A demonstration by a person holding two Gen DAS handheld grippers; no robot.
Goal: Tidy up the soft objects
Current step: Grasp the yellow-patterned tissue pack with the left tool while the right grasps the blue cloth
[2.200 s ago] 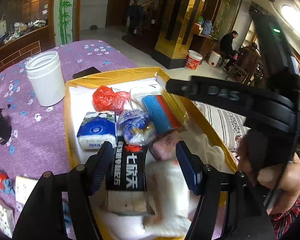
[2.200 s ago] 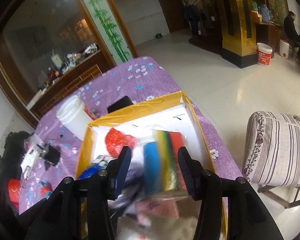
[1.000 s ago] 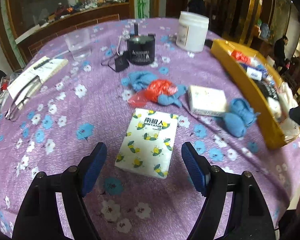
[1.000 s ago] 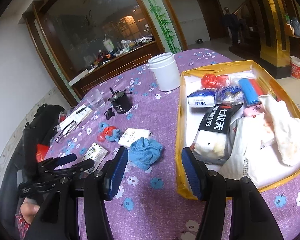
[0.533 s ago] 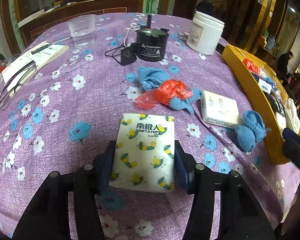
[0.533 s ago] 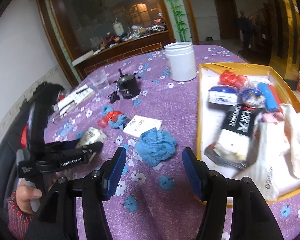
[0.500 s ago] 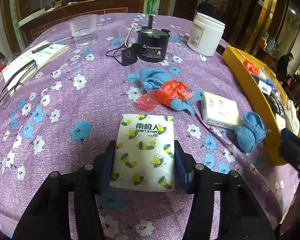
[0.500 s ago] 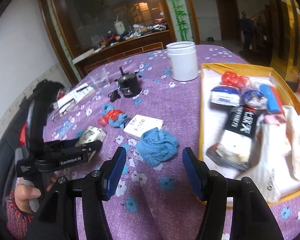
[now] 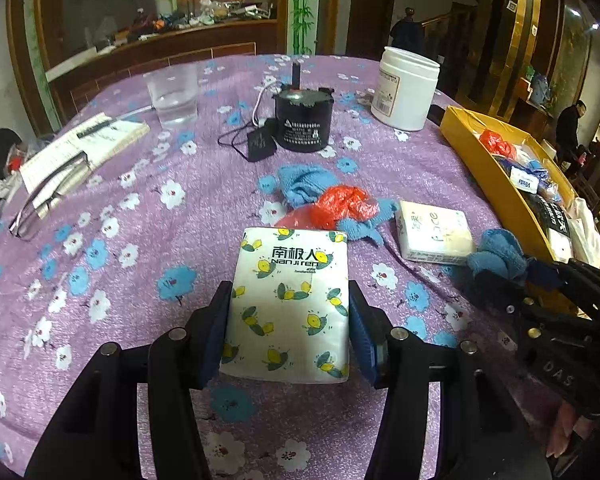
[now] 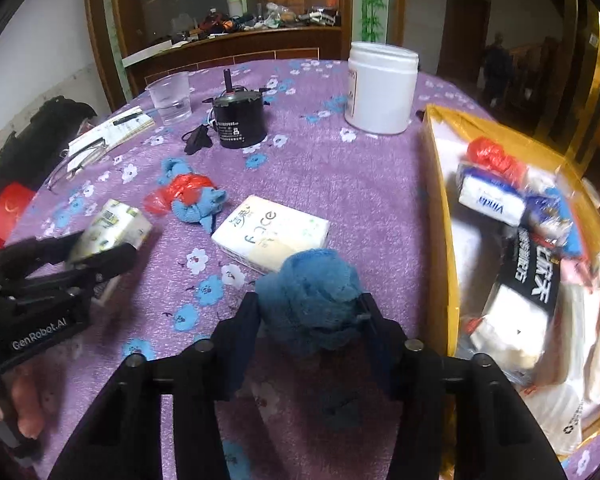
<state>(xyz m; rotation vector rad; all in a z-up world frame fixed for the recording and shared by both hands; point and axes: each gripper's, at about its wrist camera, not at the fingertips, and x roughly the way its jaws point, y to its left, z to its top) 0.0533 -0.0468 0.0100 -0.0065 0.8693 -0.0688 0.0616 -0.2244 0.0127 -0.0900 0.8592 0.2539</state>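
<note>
A white tissue pack (image 9: 290, 304) printed with yellow lemons lies flat on the purple tabletop (image 9: 140, 208). Past it sits a tangle of blue cloth and red plastic bag (image 9: 332, 204), then a plain white tissue pack (image 9: 434, 232) — lying flat, just beside a crumpled blue cloth (image 10: 312, 296). The yellow box (image 10: 440, 208) holds more packs, bags and cloths — loosely piled.

Two tissue packs (image 9: 288, 304) (image 9: 434, 232) on table, two blue cloths (image 10: 310, 296) (image 10: 196, 204), one jar (image 10: 382, 88)
</note>
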